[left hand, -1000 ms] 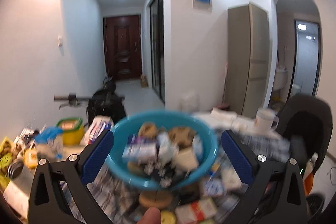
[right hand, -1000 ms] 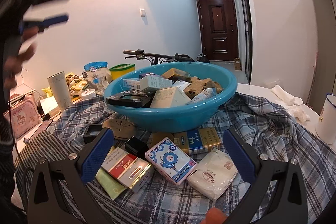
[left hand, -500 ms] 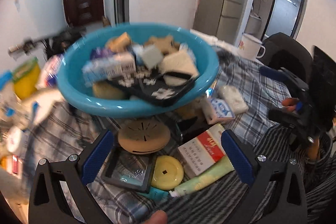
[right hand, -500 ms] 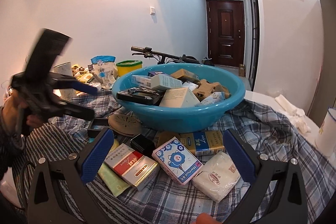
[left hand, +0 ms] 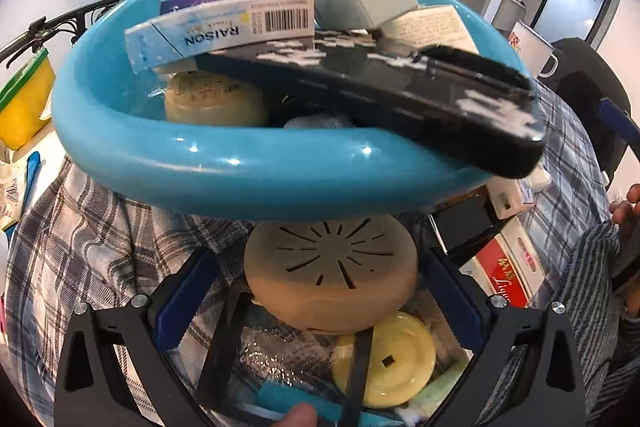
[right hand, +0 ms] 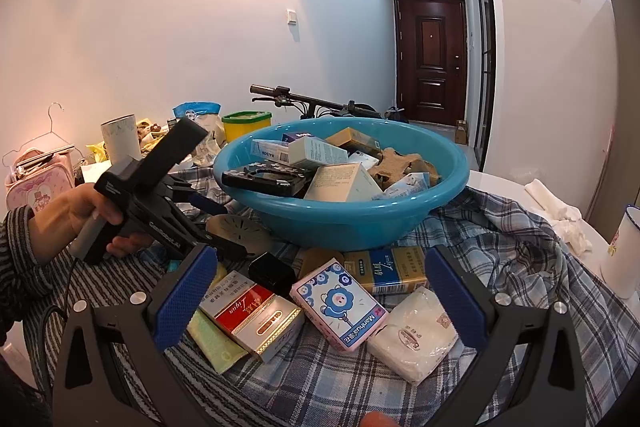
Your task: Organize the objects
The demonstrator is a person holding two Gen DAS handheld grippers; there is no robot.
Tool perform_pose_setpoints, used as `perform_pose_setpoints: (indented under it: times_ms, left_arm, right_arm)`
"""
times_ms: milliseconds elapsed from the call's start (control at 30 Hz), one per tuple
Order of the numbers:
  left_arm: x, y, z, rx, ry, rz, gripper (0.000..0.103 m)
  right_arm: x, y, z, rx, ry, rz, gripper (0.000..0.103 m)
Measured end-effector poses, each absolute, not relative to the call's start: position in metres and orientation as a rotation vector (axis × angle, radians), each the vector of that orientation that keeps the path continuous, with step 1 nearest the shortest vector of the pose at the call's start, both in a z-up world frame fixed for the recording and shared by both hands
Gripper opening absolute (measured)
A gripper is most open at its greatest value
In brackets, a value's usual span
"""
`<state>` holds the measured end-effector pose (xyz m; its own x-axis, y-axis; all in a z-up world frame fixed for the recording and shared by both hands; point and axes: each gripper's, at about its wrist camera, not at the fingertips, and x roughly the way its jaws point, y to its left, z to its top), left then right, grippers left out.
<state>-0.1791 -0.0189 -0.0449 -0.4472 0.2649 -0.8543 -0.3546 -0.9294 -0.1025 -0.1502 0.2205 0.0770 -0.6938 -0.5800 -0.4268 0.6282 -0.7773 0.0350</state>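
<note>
A blue basin [left hand: 248,179] [right hand: 360,223] heaped with boxes and a black case sits on a plaid cloth [right hand: 500,259]. In front of it lies a tan round vented disc [left hand: 332,267] [right hand: 240,229]. My left gripper [left hand: 316,299] is open, its blue pads on either side of the disc, not touching it. In the right wrist view a hand holds the left gripper [right hand: 208,211] low beside the disc. My right gripper [right hand: 316,295] is open above a red and gold box [right hand: 256,315], a pink cartoon box [right hand: 340,303] and a white packet [right hand: 416,339].
A yellow round lid [left hand: 392,359] and a black frame lie under my left gripper. A blue and gold box [right hand: 388,267] and a small black box [right hand: 272,271] rest near the basin. A white mug [right hand: 624,251] stands far right. Clutter and a yellow tub [right hand: 246,125] fill the left.
My left gripper came down from high above the table and closed in on the tan disc in front of the basin. The right gripper barely shifted and stayed open.
</note>
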Motion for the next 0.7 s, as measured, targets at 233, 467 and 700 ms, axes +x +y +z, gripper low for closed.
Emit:
perform_pose_setpoints:
  times_ms: [233,467,700]
  left_arm:
    - [-0.183,-0.02,-0.051,-1.402,0.074,2.364,0.087]
    - [-0.176,-0.014,-0.048,-1.361,0.142,2.404,0.081]
    - [-0.146,-0.014,-0.018,-1.253,0.145,2.462,0.081]
  right_arm:
    - [-0.151,0.221,0.076,0.565,0.141,-2.403,0.103]
    - [-0.153,0.22,0.075,0.577,0.143,-2.4,0.103]
    - [-0.155,0.22,0.074,0.59,0.137,-2.397,0.103]
